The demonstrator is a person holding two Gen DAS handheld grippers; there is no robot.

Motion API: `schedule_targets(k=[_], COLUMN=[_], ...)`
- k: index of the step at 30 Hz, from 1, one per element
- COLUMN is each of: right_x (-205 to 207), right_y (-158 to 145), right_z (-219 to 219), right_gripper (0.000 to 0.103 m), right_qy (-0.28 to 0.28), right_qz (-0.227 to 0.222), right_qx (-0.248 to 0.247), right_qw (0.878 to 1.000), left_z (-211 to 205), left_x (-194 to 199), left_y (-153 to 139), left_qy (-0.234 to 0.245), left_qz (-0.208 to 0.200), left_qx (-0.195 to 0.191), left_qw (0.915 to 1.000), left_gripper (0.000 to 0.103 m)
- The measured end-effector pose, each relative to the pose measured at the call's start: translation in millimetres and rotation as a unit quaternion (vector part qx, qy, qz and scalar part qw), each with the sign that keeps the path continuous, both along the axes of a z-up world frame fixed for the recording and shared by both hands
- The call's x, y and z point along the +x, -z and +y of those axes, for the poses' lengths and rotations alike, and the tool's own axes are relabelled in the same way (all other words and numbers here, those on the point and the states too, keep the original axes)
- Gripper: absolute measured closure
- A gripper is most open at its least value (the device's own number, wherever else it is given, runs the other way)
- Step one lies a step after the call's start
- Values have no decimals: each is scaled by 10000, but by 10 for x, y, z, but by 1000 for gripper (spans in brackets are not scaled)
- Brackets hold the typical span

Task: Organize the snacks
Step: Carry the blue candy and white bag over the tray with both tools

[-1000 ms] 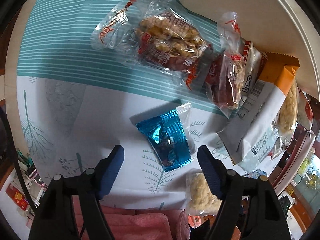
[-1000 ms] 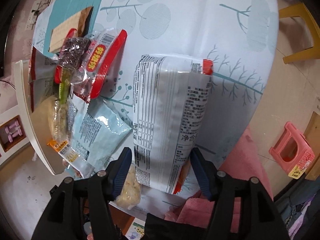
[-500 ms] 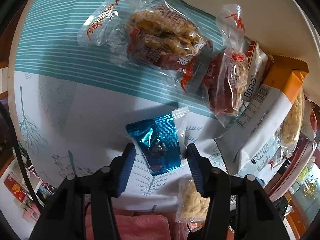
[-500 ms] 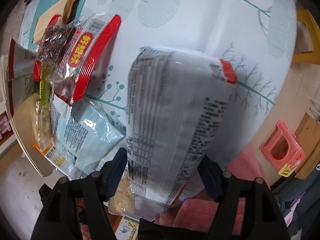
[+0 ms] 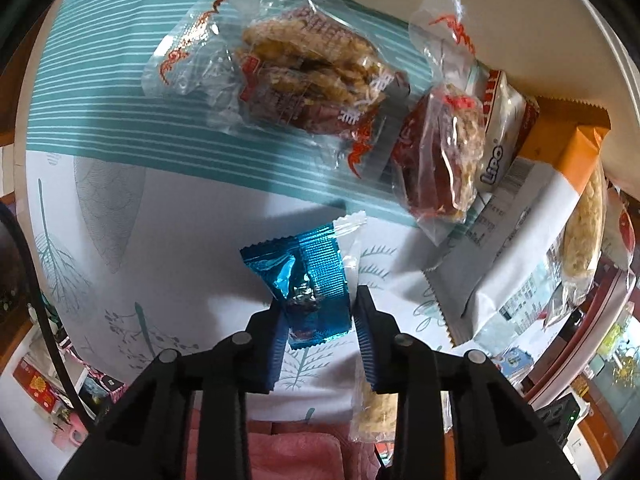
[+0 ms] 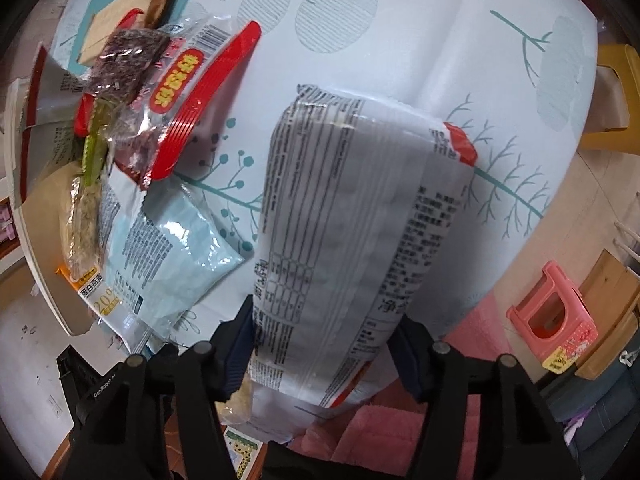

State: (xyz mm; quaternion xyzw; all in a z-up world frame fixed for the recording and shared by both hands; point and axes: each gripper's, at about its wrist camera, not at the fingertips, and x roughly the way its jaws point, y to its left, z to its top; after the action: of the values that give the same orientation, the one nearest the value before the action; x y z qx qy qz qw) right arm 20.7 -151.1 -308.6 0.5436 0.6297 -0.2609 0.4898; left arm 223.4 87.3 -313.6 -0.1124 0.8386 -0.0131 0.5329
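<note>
A tablecloth (image 6: 460, 32), white with teal leaf and branch prints and a teal-striped band at the far side in the left wrist view, covers the table. On it, in the right wrist view, lies a large white snack bag (image 6: 352, 240) with printed tables and red corners; the right gripper (image 6: 324, 344) straddles its near end, its jaws having just been closing, and both pads press against the bag's sides, so it grips the bag. Left of the bag sit a pale blue packet (image 6: 168, 256) and a red-edged clear pack (image 6: 184, 96) (dark pieces inside), heaped against other wrappers.

In the left wrist view, a long white and orange packet (image 5: 532, 236) lies at the right, with a clear bag of brown crisps (image 5: 304, 76) farther off on the stripes. The small blue foil packet (image 5: 308, 280) lies near the cloth's near edge, and the left gripper (image 5: 318, 332), whose jaws have just been closing, pinches its near end between both pads.
</note>
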Motion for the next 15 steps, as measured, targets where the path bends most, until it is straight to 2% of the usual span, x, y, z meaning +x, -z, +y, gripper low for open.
schedule_targets(k=[7,15], right_x=[-122,-265], right_y=[-73,-207], right_z=[250,526], right_gripper=[46,47], right_qy=[5,33], right_qz=[-7,-168], right_qx=[-185,-304], right_qw=[9998,9994], left_z=[46,19], left_x=[-84,-148], left_y=[-9,-167], left_qy=[329,779], left_qz=[133,18], left_qx=[-122,-341], left_qw=[9993,9964], left_gripper=[73,74])
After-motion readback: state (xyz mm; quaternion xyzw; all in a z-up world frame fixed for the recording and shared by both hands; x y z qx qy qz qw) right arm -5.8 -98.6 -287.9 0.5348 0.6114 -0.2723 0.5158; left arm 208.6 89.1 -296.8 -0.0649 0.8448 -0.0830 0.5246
